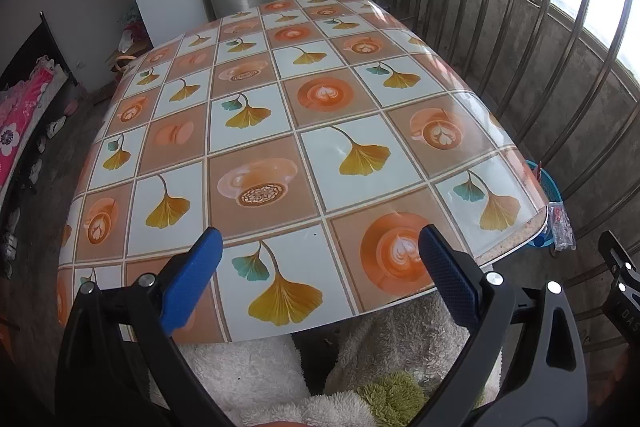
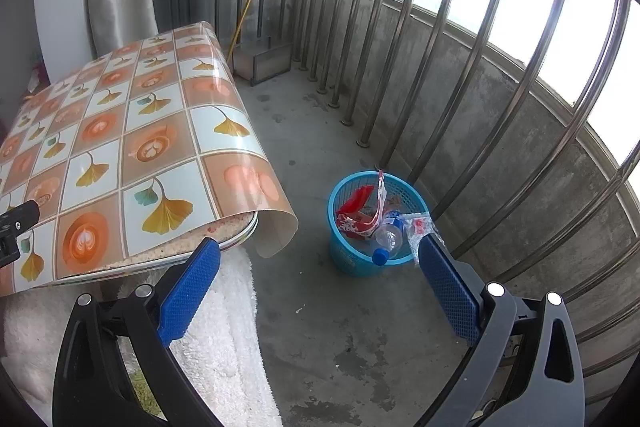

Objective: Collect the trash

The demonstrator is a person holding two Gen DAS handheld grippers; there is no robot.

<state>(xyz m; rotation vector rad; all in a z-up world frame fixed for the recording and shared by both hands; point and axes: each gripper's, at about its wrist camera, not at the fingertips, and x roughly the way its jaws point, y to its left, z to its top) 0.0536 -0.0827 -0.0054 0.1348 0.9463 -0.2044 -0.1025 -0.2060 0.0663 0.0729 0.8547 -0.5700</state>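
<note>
A blue plastic basket (image 2: pixel 348 259) stands on the concrete floor by the railing. It holds red wrappers (image 2: pixel 354 211), a clear plastic bottle with a blue cap (image 2: pixel 388 237) and a clear plastic bag (image 2: pixel 418 225) hanging over its rim. My right gripper (image 2: pixel 320 263) is open and empty, above the floor just in front of the basket. My left gripper (image 1: pixel 320 251) is open and empty over the near edge of the table (image 1: pixel 256 131). The basket's edge (image 1: pixel 546 183) and the clear bag (image 1: pixel 562 227) show past the table's right corner in the left wrist view.
The table (image 2: pixel 120 155) carries a glossy orange-and-white patterned cloth whose corner curls down. A steel railing (image 2: pixel 460 75) with a low concrete wall runs along the right. A white fluffy garment (image 2: pixel 224 339) lies below both grippers. A metal box (image 2: pixel 266 61) sits far back.
</note>
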